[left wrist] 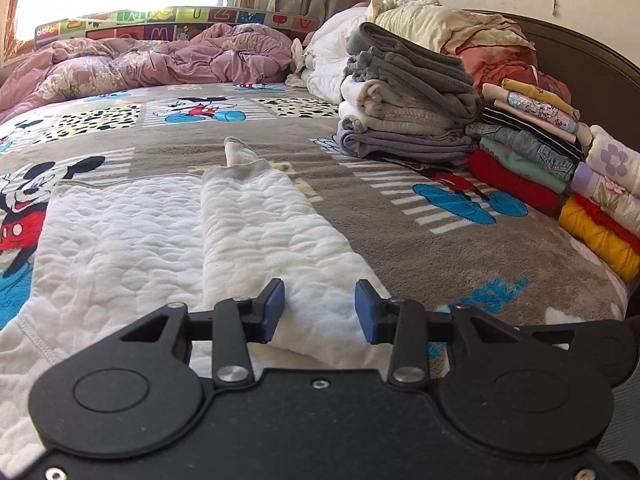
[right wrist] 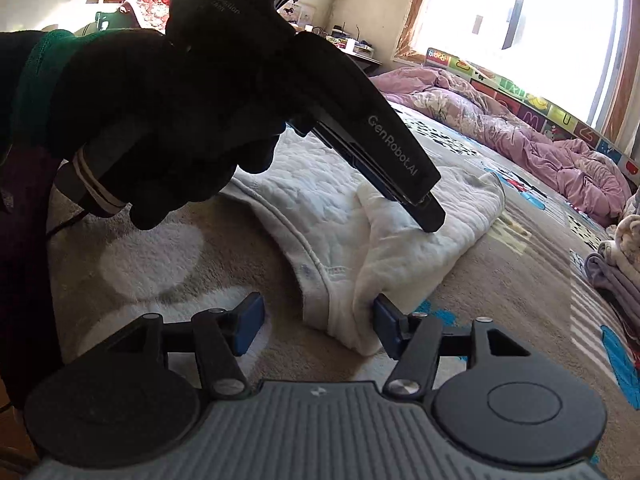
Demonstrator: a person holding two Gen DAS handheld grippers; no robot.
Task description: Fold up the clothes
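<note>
White quilted garment (left wrist: 132, 240) on bed | left gripper (left wrist: 320, 312) "GenRobot.AI", fingers spread | right gripper (right wrist: 318, 326) fingers spread

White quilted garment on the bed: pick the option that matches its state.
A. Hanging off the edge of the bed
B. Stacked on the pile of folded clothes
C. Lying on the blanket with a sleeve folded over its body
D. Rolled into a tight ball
C: the white quilted garment lies spread on the cartoon-print blanket, its sleeve laid across the body, apart from the folded stack.
</note>
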